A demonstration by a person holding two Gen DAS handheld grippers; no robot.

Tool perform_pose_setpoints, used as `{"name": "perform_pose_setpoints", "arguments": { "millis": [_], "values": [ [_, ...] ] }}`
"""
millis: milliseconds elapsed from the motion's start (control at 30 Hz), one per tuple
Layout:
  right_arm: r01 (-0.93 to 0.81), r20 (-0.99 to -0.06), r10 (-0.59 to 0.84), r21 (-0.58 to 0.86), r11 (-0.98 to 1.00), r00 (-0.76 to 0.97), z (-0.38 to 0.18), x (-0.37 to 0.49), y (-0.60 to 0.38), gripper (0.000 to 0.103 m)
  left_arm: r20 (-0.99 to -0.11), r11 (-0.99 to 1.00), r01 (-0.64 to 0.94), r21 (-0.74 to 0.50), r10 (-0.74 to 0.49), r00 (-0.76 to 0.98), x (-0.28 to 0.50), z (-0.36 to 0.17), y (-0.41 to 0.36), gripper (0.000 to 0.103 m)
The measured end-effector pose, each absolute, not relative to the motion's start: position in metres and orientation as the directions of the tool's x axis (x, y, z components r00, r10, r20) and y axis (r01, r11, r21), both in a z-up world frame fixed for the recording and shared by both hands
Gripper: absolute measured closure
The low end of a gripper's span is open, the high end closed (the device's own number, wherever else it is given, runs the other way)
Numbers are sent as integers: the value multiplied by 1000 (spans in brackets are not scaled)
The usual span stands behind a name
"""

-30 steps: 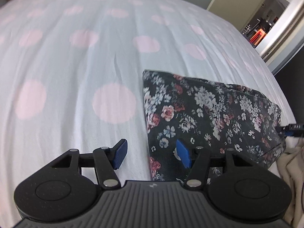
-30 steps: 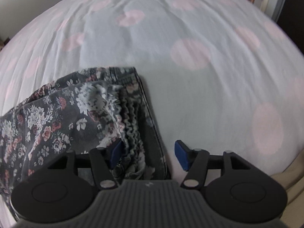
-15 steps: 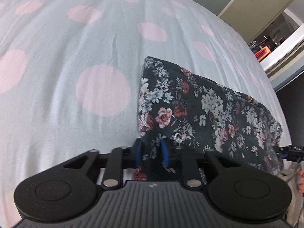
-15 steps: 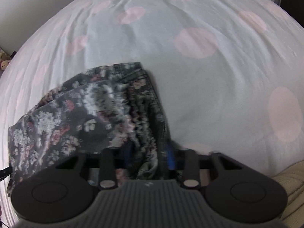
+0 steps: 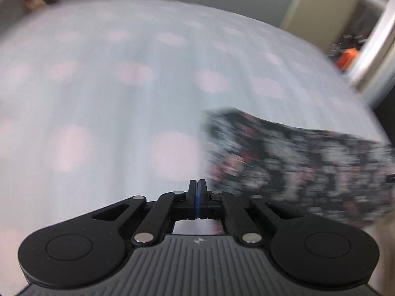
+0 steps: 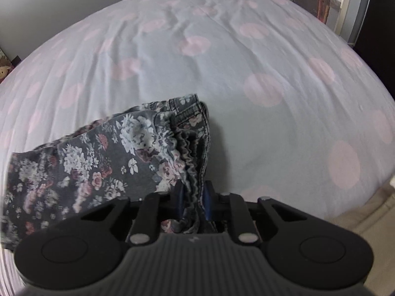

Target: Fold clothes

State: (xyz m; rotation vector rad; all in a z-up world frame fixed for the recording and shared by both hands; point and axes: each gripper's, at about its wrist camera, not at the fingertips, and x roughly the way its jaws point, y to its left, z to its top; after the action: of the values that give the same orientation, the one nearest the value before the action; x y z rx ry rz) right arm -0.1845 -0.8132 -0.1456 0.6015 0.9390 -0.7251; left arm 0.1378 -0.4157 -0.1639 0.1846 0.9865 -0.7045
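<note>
1 bed (image 6: 246,128), pale sheet with pink dots; door (image 5: 318,5) beyond. Floral garment (image 6: 103,157) at near edge. Right gripper (image 6: 193,196) just clamped its waistband. Left gripper (image 5: 197,192) closed, empty.

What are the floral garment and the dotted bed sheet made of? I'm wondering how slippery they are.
Floral garment: looks like printed denim-like cotton, matte, judging by contrast-stitched seams and a ruffled gathered waistband. Bed sheet: seems thin woven cotton or a blend, matte, with soft fine creases. Neither looks glossy.
</note>
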Motion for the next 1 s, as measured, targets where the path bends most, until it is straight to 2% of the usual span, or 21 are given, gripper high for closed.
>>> {"name": "perform_pose_setpoints", "arguments": {
  "millis": [200, 333, 400, 633, 1000],
  "values": [
    [790, -864, -338, 107, 603, 374, -141, -179, -798, 86, -819, 791, 542, -284, -494, 292, 169, -147, -327, 103],
    [804, -867, -366, 63, 591, 337, -149, -172, -795, 86, -794, 765, 545, -344, -547, 266, 163, -143, -313, 103],
    [809, -870, -367, 59, 585, 329, -151, -171, -796, 85, -779, 738, 552, -387, -582, 233, 161, -147, -318, 101],
    [801, -880, -343, 67, 595, 329, -154, -171, -804, 85, -763, 664, 604, -441, -632, 138, 154, -171, -365, 80],
    [772, -892, -285, 104, 627, 351, -171, -176, -820, 81, -724, 577, 572, -583, -689, -44, 163, -237, -431, 67]
  ]
}}
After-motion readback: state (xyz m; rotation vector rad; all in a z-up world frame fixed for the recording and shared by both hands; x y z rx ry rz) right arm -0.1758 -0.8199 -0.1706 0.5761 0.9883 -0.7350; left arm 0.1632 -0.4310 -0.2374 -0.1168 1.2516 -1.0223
